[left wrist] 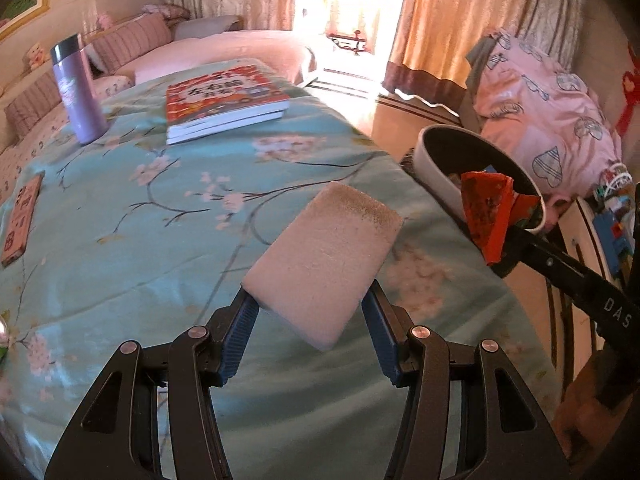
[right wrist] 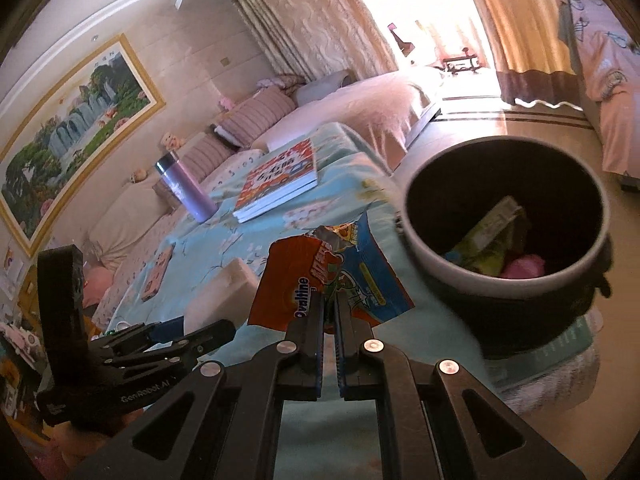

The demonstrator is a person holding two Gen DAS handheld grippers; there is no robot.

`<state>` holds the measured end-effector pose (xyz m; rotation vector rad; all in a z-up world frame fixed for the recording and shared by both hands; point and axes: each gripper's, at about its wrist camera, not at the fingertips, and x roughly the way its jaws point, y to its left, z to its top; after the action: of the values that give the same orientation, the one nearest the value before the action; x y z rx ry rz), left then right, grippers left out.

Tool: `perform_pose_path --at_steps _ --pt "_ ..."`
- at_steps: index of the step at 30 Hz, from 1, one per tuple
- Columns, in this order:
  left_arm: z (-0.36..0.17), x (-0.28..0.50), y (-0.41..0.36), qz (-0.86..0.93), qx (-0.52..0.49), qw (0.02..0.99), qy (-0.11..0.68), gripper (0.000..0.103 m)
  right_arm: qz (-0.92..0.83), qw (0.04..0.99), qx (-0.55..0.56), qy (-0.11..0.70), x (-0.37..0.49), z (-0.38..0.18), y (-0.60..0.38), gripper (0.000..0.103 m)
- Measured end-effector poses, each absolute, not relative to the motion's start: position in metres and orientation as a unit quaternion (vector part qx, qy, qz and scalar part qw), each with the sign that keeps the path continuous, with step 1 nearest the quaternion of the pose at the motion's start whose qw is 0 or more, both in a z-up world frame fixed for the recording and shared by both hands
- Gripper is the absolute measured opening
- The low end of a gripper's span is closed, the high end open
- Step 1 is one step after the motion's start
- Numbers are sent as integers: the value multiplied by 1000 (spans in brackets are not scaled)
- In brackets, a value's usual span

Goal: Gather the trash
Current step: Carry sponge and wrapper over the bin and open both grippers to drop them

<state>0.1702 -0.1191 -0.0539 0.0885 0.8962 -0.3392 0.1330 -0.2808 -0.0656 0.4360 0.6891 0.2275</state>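
Right tool [right wrist: 329, 312] pinches torn red/blue Ovaltine wrapper [right wrist: 332, 276]; left tool [left wrist: 311, 312] grips pale sponge [left wrist: 326, 260].

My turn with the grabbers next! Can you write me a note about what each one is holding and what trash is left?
Left gripper: fingers closed on a pale sponge block, held over the blue floral cloth.
Right gripper: shut on an orange and blue Ovaltine wrapper, close to the trash bin.
Done: the bin already holds some wrappers.
Left: drop the wrapper into the bin, probably the block too. The book, purple flask and small box look like keepers.
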Motion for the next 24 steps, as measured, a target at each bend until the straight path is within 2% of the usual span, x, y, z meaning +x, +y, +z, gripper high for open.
perform_pose_path --at_steps 24 --pt "-44 166 -194 -202 76 882 419 53 47 919 236 313 103 -67 -351 4"
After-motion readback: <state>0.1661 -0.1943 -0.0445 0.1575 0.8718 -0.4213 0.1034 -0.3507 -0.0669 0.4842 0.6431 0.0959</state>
